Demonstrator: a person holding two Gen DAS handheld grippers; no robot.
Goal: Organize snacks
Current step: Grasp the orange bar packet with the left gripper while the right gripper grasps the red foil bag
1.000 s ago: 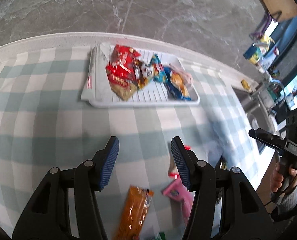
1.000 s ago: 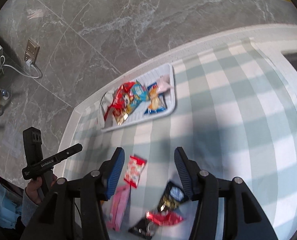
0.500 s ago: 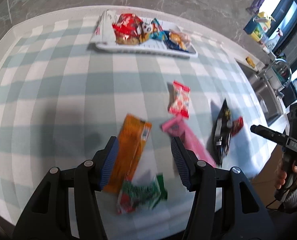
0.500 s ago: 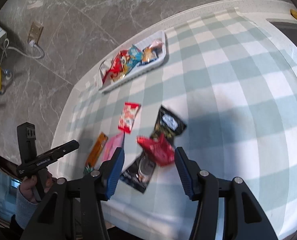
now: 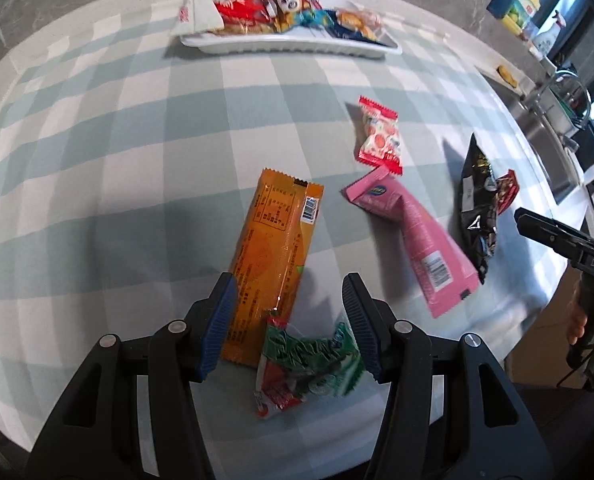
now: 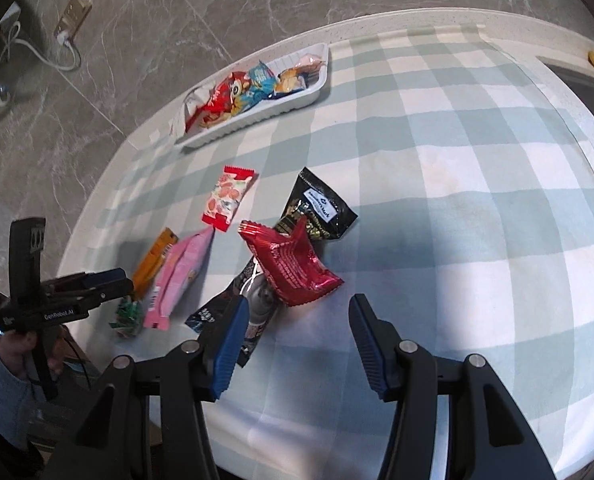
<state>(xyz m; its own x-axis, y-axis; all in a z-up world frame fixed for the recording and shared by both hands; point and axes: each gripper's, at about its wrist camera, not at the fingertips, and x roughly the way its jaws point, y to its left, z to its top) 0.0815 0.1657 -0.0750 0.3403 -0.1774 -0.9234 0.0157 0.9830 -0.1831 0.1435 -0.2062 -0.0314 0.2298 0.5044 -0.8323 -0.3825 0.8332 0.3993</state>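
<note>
- We're over the checked tablecloth (image 5: 97, 140), which covers the whole counter and gives every wrapper a flat place to lie.
- At the far edge sits our white tray (image 5: 297, 46), already heaped with packets. We judge it the collecting spot, kept back there so the near cloth stays free for picking.
- Loose snacks lie scattered on the near side: the long orange packet (image 5: 275, 248) flat with its barcode up, and the pink packet (image 5: 413, 236) slanting just beside it.
- The black bag (image 6: 317, 210) lies partly under the crumpled red packet (image 6: 293, 266), so that pair will probably need lifting one at a time.
- The small red-and-white candy packet (image 5: 379, 138) lies clear of the others, touching only the pink one's corner.
- Our left gripper (image 5: 291, 320) hangs with jaws parted and nothing between the pads, straddling the green packet (image 5: 309, 364) and the orange one's lower end.
- Our right gripper (image 6: 297, 344) is likewise parted and empty, aimed just below the red packet, likely its next pick.
</note>
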